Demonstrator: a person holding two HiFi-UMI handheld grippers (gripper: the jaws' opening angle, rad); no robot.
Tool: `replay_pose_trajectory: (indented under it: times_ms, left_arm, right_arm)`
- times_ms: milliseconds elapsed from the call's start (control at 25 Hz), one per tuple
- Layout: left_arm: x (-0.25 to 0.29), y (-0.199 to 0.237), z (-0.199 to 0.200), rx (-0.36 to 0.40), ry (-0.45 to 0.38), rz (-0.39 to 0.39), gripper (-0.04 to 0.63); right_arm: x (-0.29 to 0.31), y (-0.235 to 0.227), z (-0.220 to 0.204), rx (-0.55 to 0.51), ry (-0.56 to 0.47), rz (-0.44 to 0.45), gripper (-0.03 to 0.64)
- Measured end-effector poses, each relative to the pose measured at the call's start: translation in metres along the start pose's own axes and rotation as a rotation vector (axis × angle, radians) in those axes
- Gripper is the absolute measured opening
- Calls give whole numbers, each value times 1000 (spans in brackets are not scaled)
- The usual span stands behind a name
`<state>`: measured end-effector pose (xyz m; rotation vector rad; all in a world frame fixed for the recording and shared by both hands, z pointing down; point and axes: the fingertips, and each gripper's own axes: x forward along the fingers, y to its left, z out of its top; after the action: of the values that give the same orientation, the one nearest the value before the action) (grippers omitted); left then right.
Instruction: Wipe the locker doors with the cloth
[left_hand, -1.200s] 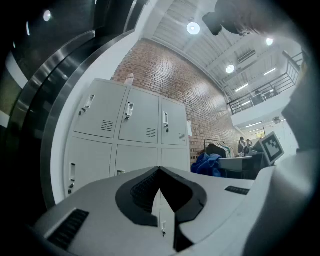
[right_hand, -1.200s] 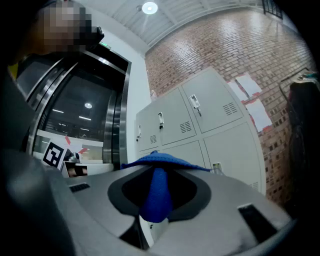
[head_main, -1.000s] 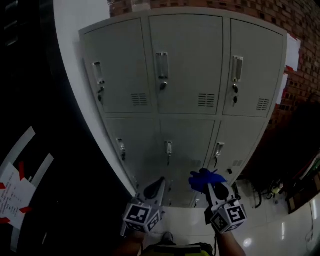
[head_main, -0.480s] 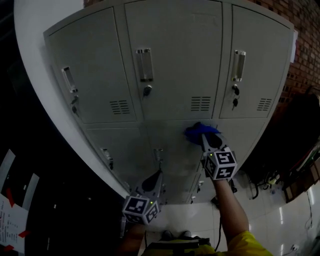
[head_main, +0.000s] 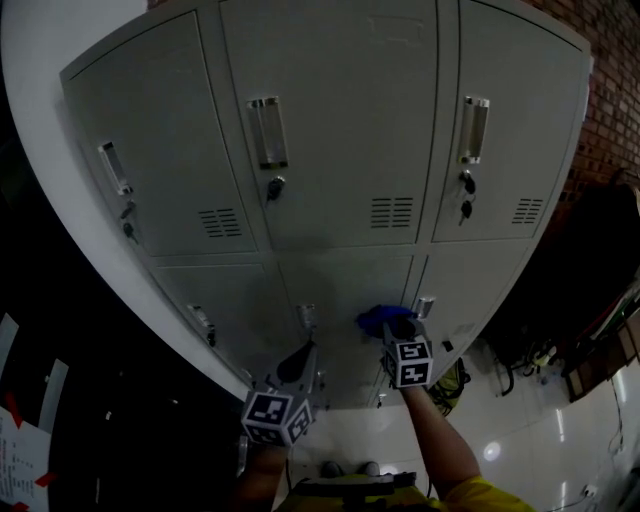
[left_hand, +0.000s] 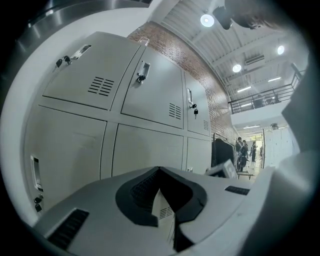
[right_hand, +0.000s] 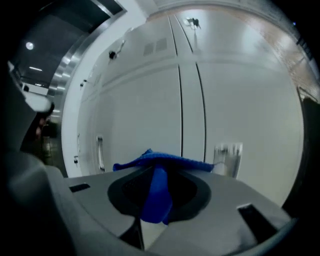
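The handle (right_hand: 227, 154) beside the blue cloth (right_hand: 158, 192) is blurred — its lock unreadable; in the head view the right gripper (head_main: 395, 330) covers most of the cloth.

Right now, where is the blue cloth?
Head view: the blue cloth is clamped in the right gripper, against the lower middle locker door, left of the neighbouring door's handle.

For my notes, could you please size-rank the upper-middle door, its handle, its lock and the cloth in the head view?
Grey metal upper-middle locker door
Chrome bar handle and crumpled blue cloth: look alike
Small round lock
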<state>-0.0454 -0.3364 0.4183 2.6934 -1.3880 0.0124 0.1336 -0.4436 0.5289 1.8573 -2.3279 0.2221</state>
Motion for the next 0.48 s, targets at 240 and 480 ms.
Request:
replay_pose_trajectory:
  times_ms: [240, 480]
  left_arm:
    - [7, 7, -2, 0, 5, 5, 3]
    - [2, 22, -1, 7, 9, 46, 3]
  right_arm:
    - [50, -1, -191, 44, 270, -22, 89]
    - [33, 3, -165, 105, 202, 2, 87]
